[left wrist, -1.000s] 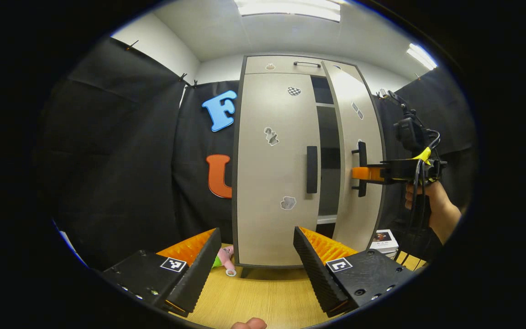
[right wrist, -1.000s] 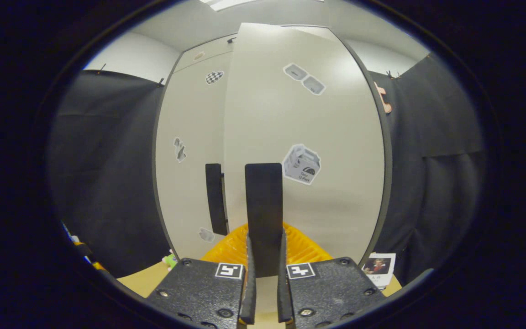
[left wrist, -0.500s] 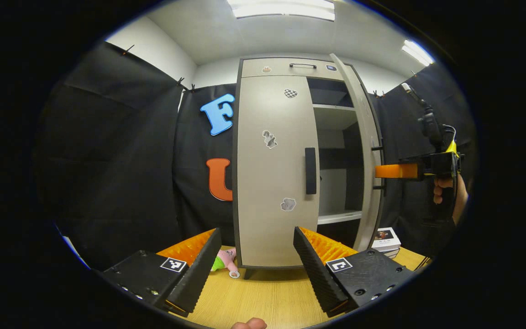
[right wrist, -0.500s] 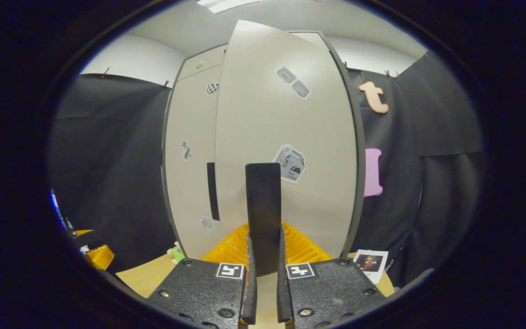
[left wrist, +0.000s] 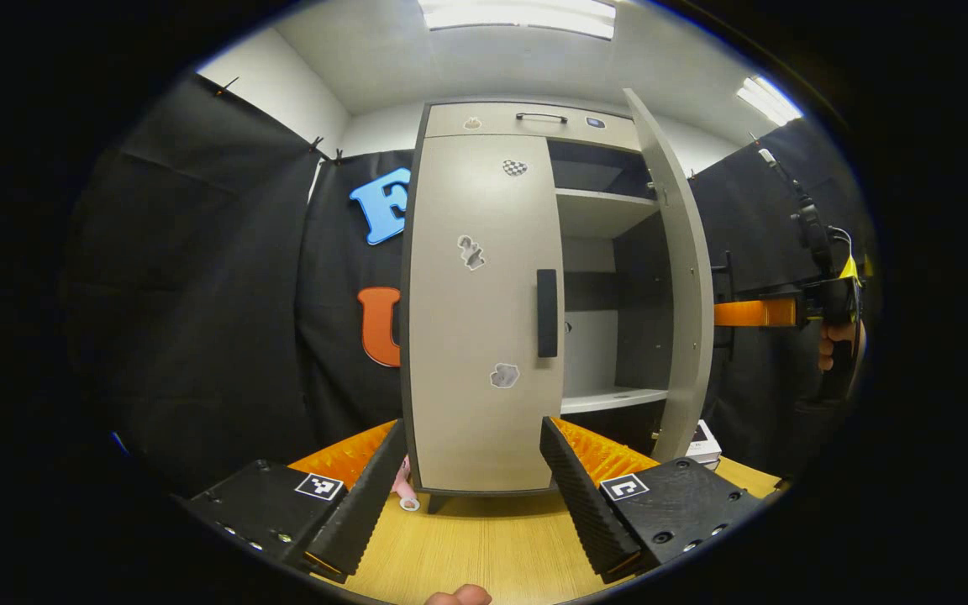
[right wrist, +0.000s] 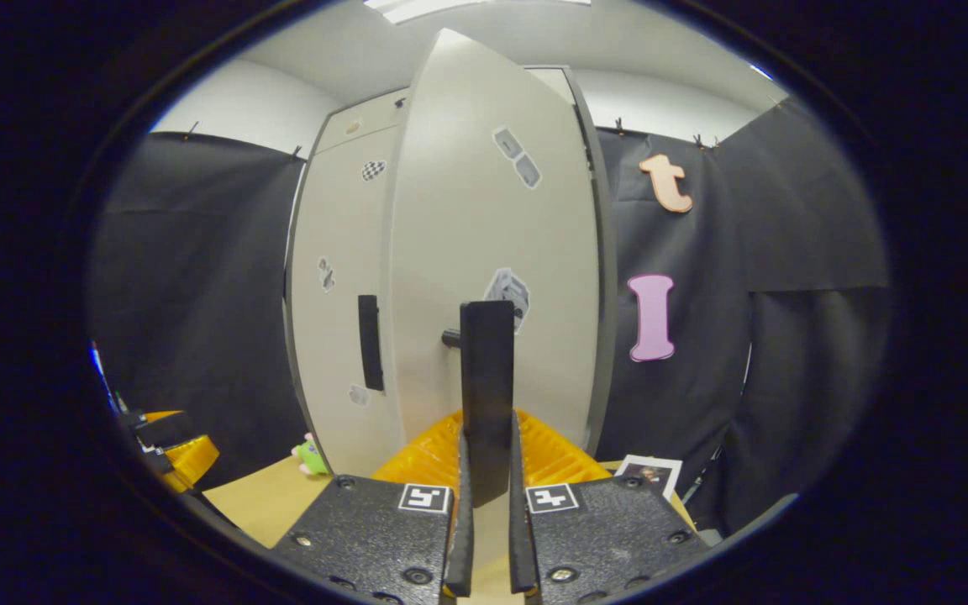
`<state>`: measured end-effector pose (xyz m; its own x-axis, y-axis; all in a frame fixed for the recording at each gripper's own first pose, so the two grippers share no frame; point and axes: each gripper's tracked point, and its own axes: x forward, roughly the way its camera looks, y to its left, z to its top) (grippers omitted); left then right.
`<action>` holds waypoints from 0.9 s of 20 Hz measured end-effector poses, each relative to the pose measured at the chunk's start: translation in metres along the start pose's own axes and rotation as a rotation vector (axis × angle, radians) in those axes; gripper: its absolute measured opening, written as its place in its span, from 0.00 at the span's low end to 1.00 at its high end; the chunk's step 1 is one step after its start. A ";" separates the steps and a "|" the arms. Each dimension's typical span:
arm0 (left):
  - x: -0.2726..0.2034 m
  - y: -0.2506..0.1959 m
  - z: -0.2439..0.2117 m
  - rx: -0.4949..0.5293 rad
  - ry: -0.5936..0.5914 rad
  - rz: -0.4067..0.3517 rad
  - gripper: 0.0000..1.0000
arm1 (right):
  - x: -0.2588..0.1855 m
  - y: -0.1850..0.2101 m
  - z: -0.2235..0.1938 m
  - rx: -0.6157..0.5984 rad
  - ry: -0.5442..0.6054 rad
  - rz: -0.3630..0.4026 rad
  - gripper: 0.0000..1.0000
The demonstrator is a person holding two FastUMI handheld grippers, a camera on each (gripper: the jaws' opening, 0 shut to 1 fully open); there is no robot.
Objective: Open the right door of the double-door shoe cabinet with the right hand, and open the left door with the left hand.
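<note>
Shoe cabinet (left wrist: 484, 311) upright on table (left wrist: 484, 546), centre of left gripper view. Right door (left wrist: 686, 286) swung wide at 3 o'clock, shelves exposed; left door (left wrist: 484, 311) shut, its handle (left wrist: 547, 313) untouched. Right tool (right wrist: 484, 470) clamped together on right door handle (right wrist: 486, 395); left tool (left wrist: 471, 470) spread apart, short of left door, at 6 o'clock. Risk: pulling past hinge limit could drag or tip cabinet; handle could slip out of the clamp. Versus a second ago: right door opened much wider, interior now visible; left tool position about unchanged
</note>
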<state>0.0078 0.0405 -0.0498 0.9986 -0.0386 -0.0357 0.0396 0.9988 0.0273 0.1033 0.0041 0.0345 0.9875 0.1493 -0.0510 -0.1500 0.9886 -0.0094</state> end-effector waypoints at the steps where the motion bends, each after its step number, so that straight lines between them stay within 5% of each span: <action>1: 0.001 -0.004 0.000 0.006 0.000 -0.007 0.95 | -0.002 -0.004 0.000 -0.004 -0.002 -0.009 0.20; 10: 0.010 -0.017 -0.003 -0.005 0.004 -0.054 0.95 | -0.019 -0.037 -0.001 -0.021 -0.007 -0.101 0.19; 18: 0.010 -0.021 0.002 -0.019 -0.023 -0.080 0.95 | -0.030 -0.097 0.000 0.017 -0.014 -0.265 0.10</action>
<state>0.0167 0.0189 -0.0485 0.9928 -0.1190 -0.0138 0.1191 0.9929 0.0064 0.0886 -0.0958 0.0370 0.9928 -0.1146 -0.0352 0.1145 0.9934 -0.0033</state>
